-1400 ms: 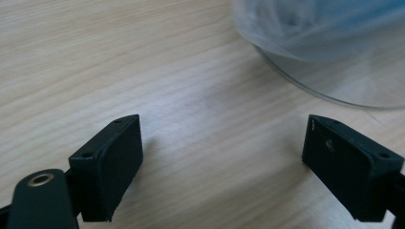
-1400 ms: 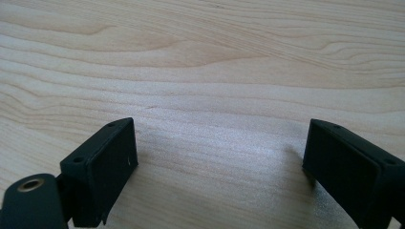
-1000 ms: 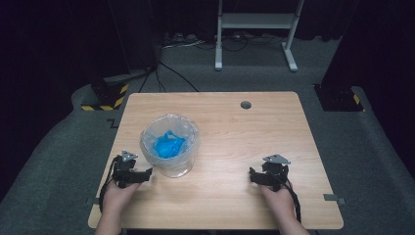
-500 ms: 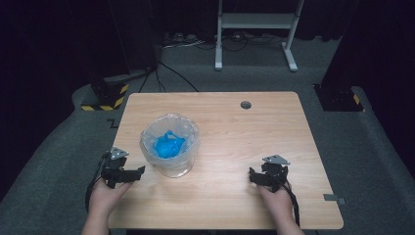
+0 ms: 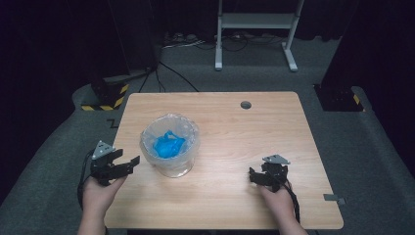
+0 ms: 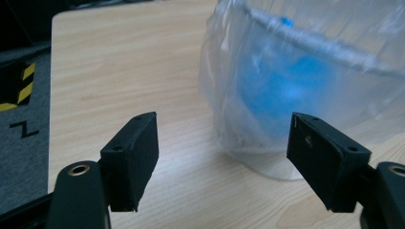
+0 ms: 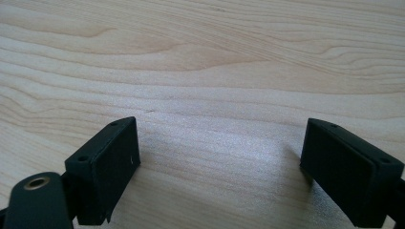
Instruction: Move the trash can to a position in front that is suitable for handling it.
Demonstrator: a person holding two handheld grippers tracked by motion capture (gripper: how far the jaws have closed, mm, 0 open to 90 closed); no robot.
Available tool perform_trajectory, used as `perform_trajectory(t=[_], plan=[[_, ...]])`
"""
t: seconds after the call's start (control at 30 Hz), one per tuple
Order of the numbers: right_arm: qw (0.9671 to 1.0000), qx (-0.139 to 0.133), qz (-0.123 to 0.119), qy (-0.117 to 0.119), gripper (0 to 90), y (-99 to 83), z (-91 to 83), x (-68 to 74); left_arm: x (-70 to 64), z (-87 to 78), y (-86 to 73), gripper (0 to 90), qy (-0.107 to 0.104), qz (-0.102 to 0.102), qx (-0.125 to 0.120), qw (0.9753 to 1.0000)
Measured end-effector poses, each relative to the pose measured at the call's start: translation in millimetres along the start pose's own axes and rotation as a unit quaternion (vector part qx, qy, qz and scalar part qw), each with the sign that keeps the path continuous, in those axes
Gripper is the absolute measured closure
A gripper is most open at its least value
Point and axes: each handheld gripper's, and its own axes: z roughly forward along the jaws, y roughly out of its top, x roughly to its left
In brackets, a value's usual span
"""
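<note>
your left gripper [image 5: 128, 162] at table [image 5: 220, 122] left edge, jaws spread | bowl [image 5: 170, 145] just beside it | right gripper [image 5: 254, 175] spread, empty, bare wood around

Each hand-held gripper is showing up black all over: the left hand-held gripper [image 5: 128, 163] and the right hand-held gripper [image 5: 254, 175] are both carrying a grey three-cornered plate on top and trailing a dark cable. Up close, the flat rectangular pads [image 6: 136, 157] are showing small screw holes, with a brass-ringed pivot hole at the base. The person's forearms are showing no sleeves.
</note>
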Motion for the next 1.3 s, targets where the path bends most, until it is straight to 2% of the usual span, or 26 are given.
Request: perform_trajectory(t=[0.2,0.3,0.4,0.5,0.6,0.7,0.77,0.83,0.87,0.93,1.03,1.3], plan=[[1.0000,-0.001,-0.003,0.001,12.8,0.4,0.4,-0.1,-2.1,-11.8,10.7,26.7,-0.024,-0.027,-0.049,0.9982],[1.0000,-0.001,-0.003,0.002,12.8,0.4,0.5,-0.1,-7.4,-13.6,17.1,25.8,-0.018,-0.018,-0.060,0.9979],[1.0000,0.000,-0.003,0.001,12.8,0.4,0.5,0.0,-13.5,-7.6,27.2,23.2,-0.010,-0.031,-0.066,0.9973],[1.0000,-0.001,-0.003,0.002,12.9,0.4,0.6,0.2,-19.0,-0.5,40.2,24.1,-0.006,-0.022,-0.065,0.9976],[1.0000,-0.001,-0.005,0.002,12.8,0.7,0.8,0.1,-23.2,5.9,50.0,29.4,-0.009,-0.023,-0.079,0.9966],[1.0000,-0.001,-0.004,0.002,12.9,0.7,0.8,0.4,-26.0,12.2,51.6,35.0,-0.013,-0.026,-0.089,0.9956],[1.0000,-0.001,-0.004,0.002,13.0,0.6,0.8,0.7,-26.3,19.1,51.8,40.2,-0.013,-0.026,-0.077,0.9966],[1.0000,0.000,-0.003,0.003,12.9,0.8,0.9,0.6,-27.0,25.9,53.5,39.7,-0.005,-0.024,-0.058,0.9981],[1.0000,0.000,-0.003,0.003,12.9,0.9,0.9,0.6,-27.0,27.4,53.6,40.4,0.003,-0.021,-0.055,0.9983],[1.0000,0.000,-0.003,0.003,12.9,0.9,0.9,0.7,-26.9,30.7,53.0,41.1,0.003,-0.030,-0.050,0.9983],[1.0000,0.000,-0.003,0.003,12.9,0.9,0.9,0.7,-26.7,36.8,51.0,43.3,0.002,-0.032,-0.039,0.9987],[1.0000,-0.001,-0.006,0.003,12.9,1.0,1.2,0.3,-24.4,39.0,46.7,57.3,0.010,-0.041,-0.037,0.9984]])
